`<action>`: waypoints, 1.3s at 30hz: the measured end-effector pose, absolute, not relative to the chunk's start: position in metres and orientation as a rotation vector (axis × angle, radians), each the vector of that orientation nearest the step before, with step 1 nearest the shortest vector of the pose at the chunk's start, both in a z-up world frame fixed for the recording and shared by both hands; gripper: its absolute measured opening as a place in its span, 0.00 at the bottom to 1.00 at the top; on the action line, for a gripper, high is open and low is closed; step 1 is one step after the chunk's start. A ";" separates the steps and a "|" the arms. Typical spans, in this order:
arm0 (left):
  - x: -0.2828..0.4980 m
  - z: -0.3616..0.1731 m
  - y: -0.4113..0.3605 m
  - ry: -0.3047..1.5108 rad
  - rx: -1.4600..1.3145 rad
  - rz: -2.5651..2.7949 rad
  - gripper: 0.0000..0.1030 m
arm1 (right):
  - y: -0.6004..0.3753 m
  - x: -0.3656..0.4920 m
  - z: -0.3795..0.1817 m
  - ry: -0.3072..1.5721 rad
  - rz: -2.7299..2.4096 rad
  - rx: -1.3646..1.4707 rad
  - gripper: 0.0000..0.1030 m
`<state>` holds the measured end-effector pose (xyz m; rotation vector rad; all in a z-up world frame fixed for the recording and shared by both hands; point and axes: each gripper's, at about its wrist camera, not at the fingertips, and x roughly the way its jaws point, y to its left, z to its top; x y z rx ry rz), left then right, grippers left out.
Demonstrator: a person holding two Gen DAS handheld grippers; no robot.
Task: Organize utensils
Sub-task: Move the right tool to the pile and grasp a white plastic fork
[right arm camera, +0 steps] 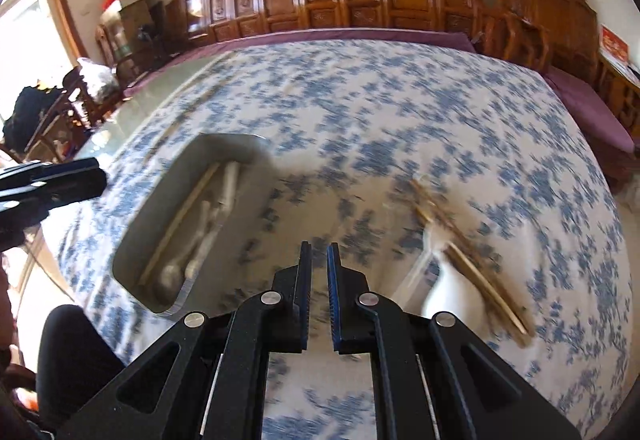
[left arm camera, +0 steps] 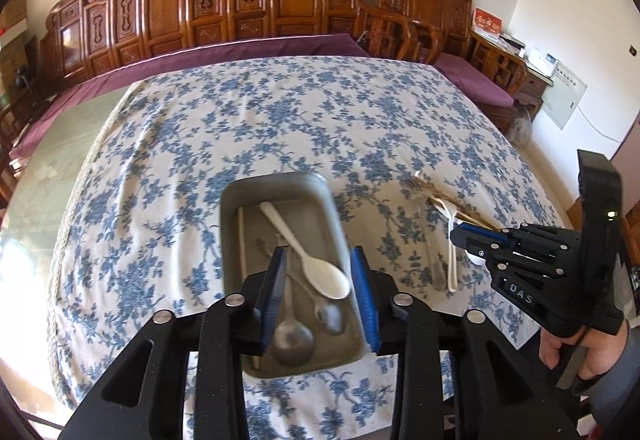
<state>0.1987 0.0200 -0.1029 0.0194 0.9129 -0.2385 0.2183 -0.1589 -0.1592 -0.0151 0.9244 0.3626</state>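
Utensil sorting, mid-task: left tongs (left arm camera: 318, 290) released above white spoon (left arm camera: 310, 258) in metal tray (left arm camera: 236, 196); right tongs (right arm camera: 319, 290) clenched, empty, next grasping chopsticks (right arm camera: 468, 260) right of them

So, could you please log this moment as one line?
left gripper open over tray | right gripper shut, empty | chopsticks on tablecloth

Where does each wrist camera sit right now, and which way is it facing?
Left wrist: above the metal tray, looking down along the open left gripper at the spoons; the right gripper and hand show at right.
Right wrist: right of the tray, over the tablecloth, jaws nearly shut, empty.
Shared: tray, chopsticks, wooden bench.
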 end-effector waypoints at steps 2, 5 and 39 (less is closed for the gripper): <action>0.200 -0.103 0.013 0.911 0.024 -0.249 0.36 | -0.168 0.219 -0.166 0.934 0.340 -0.016 0.09; 0.202 -0.104 0.004 0.909 0.032 -0.262 0.39 | -0.179 0.222 -0.178 0.956 0.308 -0.013 0.20; 0.227 -0.133 -0.043 0.961 0.085 -0.306 0.53 | -0.201 0.258 -0.230 1.083 0.180 0.082 0.09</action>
